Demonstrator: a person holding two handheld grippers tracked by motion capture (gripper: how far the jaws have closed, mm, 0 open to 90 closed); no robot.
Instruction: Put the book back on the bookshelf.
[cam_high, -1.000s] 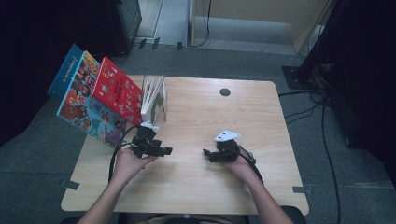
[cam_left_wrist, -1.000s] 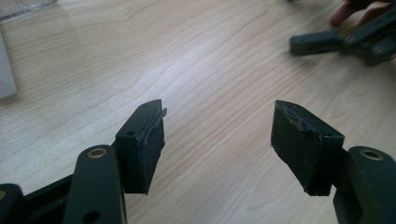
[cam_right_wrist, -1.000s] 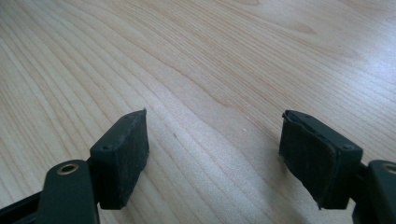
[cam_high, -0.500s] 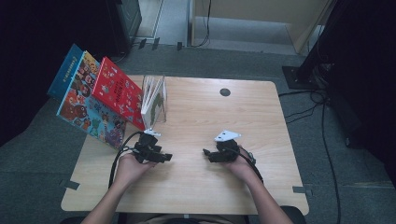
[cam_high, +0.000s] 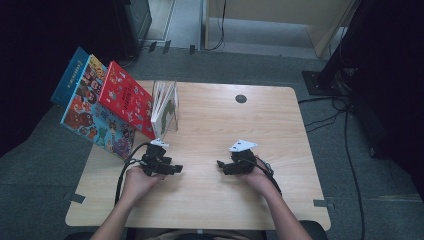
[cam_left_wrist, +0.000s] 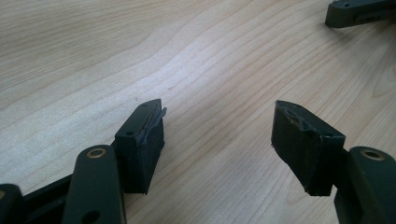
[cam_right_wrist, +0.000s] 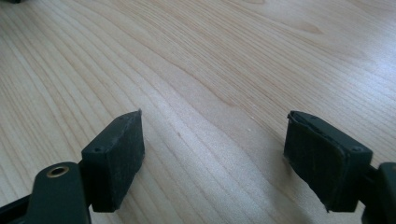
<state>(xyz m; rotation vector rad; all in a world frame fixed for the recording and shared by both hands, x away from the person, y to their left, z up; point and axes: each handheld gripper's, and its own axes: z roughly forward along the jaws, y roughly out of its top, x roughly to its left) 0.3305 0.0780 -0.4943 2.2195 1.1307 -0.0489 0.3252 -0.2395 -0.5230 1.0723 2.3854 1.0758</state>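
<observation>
We could not read the titles on the colourful picture books (cam_high: 107, 112) leaning off the pale wooden counter's (cam_high: 220, 125) left edge. Our left hand-held gripper (cam_high: 172, 169) had sunk lower since before, jaws wide, empty; the right hand-held gripper (cam_high: 222, 165) likewise gaped, empty.

Wooden table (cam_high: 210, 200) w/ rounded corners on grey carpet. Left gripper (cam_high: 176, 169) and right gripper (cam_high: 220, 165) both low over the near half of the table, tips pointing at each other, apart w/ bare wood between. Jaw state not readable from up here. Right one carries a grey three-cornered plate. Nearest objs: clear book stand (cam_high: 167, 107) at the table's left edge, w/ a thin white book in it, just beyond the left gripper. Red picture book (cam_high: 127, 97) leans left of it, then a bigger colourful picture book (cam_high: 95, 122), then a blue book (cam_high: 72, 75), all tilted out past the table edge. Small black round cap (cam_high: 241, 98) in the tabletop at the far side. Black cables (cam_high: 345, 115) on the floor at right.
</observation>
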